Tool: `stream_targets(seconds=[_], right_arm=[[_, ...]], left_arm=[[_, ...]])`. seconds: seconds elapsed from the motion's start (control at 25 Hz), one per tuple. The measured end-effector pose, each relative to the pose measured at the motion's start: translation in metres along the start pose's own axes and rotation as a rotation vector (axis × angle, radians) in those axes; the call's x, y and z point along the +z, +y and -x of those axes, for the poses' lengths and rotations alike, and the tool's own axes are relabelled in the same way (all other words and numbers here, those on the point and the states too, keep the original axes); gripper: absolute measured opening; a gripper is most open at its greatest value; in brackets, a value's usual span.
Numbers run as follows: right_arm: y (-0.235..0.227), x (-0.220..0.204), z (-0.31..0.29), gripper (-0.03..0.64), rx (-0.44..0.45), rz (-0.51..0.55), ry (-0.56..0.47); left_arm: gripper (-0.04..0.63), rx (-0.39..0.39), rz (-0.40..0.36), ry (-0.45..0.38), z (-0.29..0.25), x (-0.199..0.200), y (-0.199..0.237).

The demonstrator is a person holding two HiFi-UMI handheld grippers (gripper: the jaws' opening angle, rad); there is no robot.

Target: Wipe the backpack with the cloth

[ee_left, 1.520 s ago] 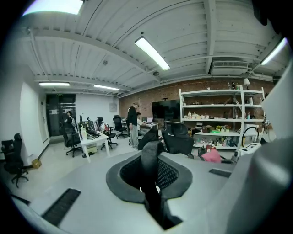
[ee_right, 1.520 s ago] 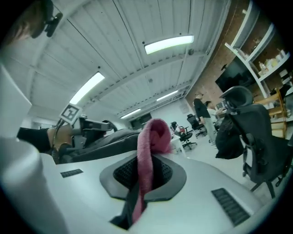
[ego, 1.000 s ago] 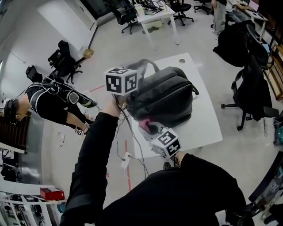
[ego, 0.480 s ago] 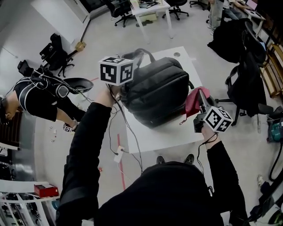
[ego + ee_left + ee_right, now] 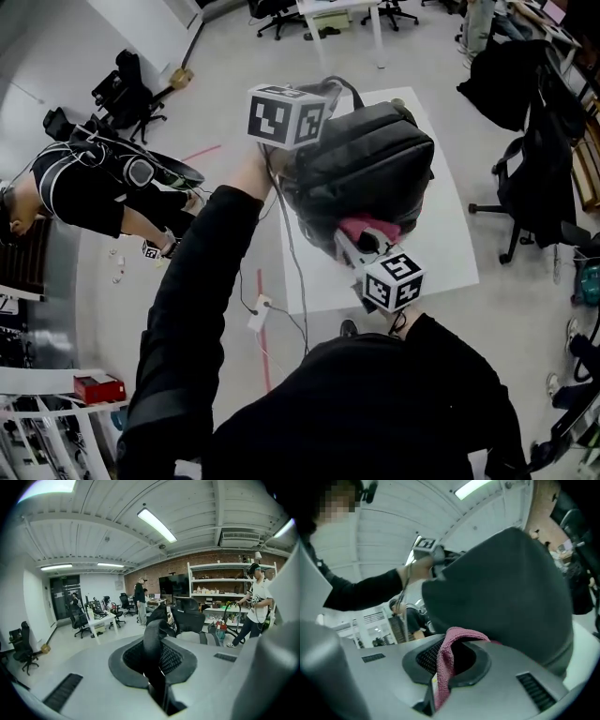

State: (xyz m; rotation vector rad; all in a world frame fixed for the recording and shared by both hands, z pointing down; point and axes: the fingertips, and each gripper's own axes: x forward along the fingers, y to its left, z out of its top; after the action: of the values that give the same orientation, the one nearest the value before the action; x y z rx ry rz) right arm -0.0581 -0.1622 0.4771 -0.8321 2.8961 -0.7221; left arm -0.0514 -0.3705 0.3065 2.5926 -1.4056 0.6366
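Your right gripper (image 5: 359, 251), clamped on pink cloth (image 5: 370, 229), has swung from backpack's (image 5: 375, 169) right side back to its near face, by table's (image 5: 441, 262) near edge. Left gripper (image 5: 158, 677) pinches strap (image 5: 153, 641). Next wiping pass likely beginning.

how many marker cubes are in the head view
2. One cube is at the backpack's left end; the other is beside the pink cloth. None seems hidden.
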Motion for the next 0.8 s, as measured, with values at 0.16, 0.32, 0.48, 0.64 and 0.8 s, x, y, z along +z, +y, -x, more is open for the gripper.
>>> stream_targets(seconds=[0.16,0.32,0.48,0.64,0.8], right_arm=[[0.079,-0.030,-0.035,0.029,0.247,0.104,0.118],[0.057,-0.023,-0.030,0.029,0.206,0.056,0.085],[-0.020,0.007,-0.002,0.029,0.013,-0.065,-0.023],[-0.115,0.053,0.058,0.029,-0.202,-0.138,-0.163],[-0.180,0.100,0.116,0.029,-0.348,-0.147,-0.290]], left_arm=[[0.026,-0.005,-0.026,0.014,-0.004,-0.004,-0.003],[0.026,-0.008,-0.025,0.008,-0.006,-0.003,-0.004],[0.026,-0.005,-0.024,0.009,-0.004,-0.003,-0.002],[0.026,0.011,-0.027,0.020,-0.010,-0.003,-0.001],[0.026,0.040,-0.029,0.029,-0.008,-0.002,0.004]])
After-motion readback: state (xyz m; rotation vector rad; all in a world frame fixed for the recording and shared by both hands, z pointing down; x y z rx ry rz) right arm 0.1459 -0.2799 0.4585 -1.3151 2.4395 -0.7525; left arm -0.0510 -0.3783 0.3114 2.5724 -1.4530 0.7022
